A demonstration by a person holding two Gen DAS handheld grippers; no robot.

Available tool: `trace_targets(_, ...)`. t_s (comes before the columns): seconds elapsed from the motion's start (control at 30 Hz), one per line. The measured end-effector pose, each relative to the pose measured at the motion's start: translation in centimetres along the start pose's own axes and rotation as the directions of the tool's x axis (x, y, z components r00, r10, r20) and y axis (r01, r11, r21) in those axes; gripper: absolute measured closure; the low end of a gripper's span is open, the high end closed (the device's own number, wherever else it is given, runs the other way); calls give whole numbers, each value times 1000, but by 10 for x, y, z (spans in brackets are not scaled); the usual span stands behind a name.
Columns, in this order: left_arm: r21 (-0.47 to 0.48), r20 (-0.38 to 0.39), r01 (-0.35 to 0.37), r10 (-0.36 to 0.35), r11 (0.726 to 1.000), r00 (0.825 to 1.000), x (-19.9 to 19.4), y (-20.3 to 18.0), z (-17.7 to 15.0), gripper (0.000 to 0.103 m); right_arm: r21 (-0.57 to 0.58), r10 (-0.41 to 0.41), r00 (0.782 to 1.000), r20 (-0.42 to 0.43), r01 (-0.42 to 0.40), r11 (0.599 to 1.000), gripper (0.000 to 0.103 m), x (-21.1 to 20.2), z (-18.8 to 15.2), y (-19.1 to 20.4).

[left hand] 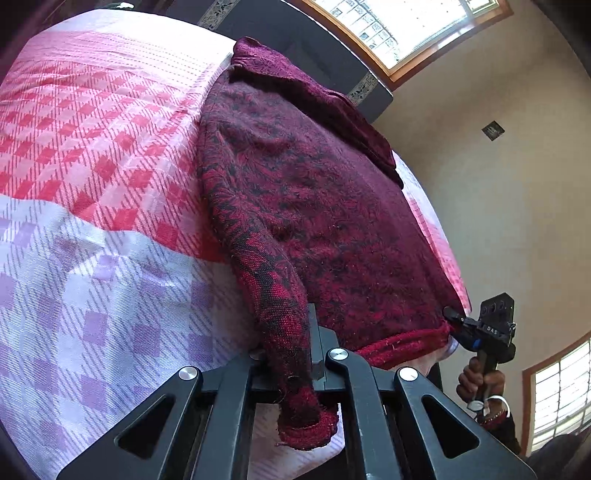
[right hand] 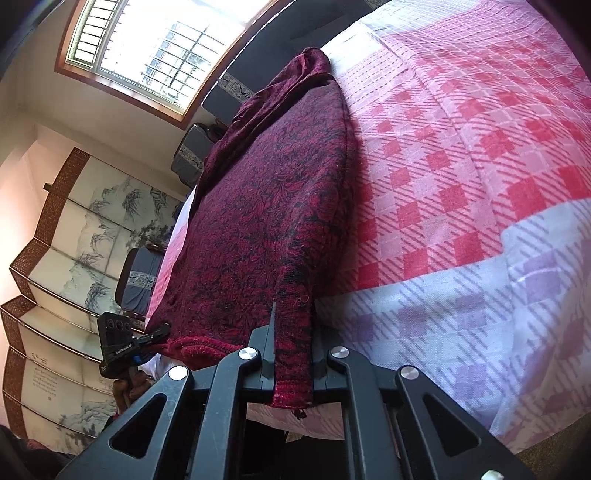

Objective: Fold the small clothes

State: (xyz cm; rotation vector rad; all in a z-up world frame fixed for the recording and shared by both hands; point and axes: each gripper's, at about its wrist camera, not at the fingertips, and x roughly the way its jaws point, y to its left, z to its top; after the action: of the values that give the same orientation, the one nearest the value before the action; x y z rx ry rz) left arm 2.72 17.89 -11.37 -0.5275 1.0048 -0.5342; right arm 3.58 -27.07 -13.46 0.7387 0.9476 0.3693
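A dark red knitted sweater point(left hand: 314, 206) with a black pattern lies flat on a bed with a pink, red and lilac checked sheet point(left hand: 92, 147). My left gripper point(left hand: 295, 347) is shut on the near left corner of the sweater's hem; the fabric hangs between its fingers. My right gripper point(right hand: 293, 347) is shut on the other near hem corner of the sweater point(right hand: 277, 206). Each gripper shows in the other's view: the right one point(left hand: 452, 317) at the sweater's far hem corner, the left one point(right hand: 162, 328) likewise. The sweater's collar end lies towards the headboard.
A dark headboard point(left hand: 295, 40) runs behind the bed, under a barred window point(left hand: 399, 22). A painted folding screen point(right hand: 74, 258) and dark chairs point(right hand: 136, 284) stand beside the bed. The sheet point(right hand: 480, 166) spreads wide to the side of the sweater.
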Motion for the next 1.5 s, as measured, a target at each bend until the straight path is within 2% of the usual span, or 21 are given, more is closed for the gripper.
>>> trace_targets(0.13,91,90,-90,82,992,993,-17,-25,4,99,25,80,996,30,-81,996,95,-7,3,5)
trace_targets(0.2,145,140,-155,135,977,981,-24,-42,7,99,25,109,993,41,-110,994,95,-10,6,9)
trace_targets(0.4,274,241,-269,205,923,949,-30,-82,15,99,49,171,983,69,-174,983,95,-18,17,12)
trace_targets(0.63,322,290,-327,236,888,927,-31,-101,31,99,49,207,972,108,-213,976,95,-30,36,23)
trace_targets(1.03,349,351,-376,252,859,902,-31,-117,69,99,18,223,964,147,-228,973,95,-36,83,48)
trace_targets(1.5,342,374,-412,280,844,884,-9,-119,112,98,-4,208,968,142,-210,978,95,-21,131,58)
